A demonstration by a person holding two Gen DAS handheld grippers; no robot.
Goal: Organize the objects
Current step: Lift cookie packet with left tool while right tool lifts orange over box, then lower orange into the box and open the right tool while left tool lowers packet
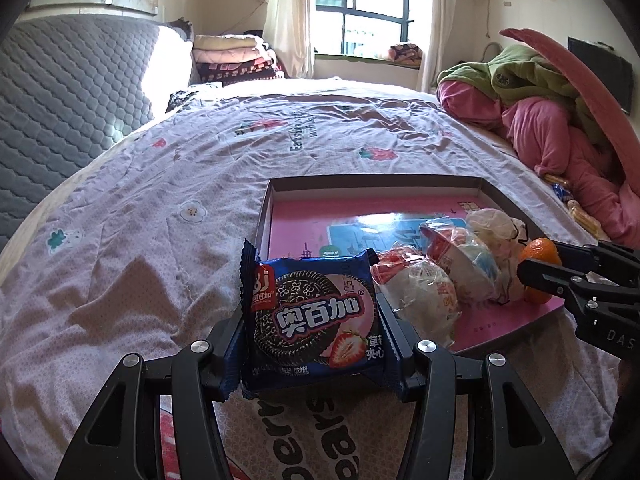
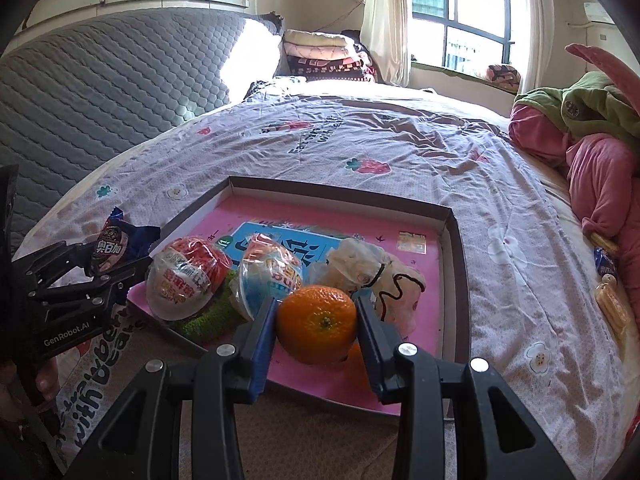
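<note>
Blue plastic cookie packet (image 1: 312, 320), chocolate sandwich biscuit and strawberry printed on front: large white characters "奥百加"; small red corner panel repeats "百加". Smaller side characters partly covered; bottom line too small to read.

Same packet in right wrist view (image 2: 114, 246): "奥百加" legible.

Black plastic body of left gripper (image 2: 116, 268): white lettering "GenRobot.AI".

Black body of right gripper (image 1: 538, 268): "DAS", cut off at frame edge.

Pale lilac printed bedsheet (image 2: 400, 152): dark lettering near edge, "with bear" readable; other printed lines too distorted.
</note>
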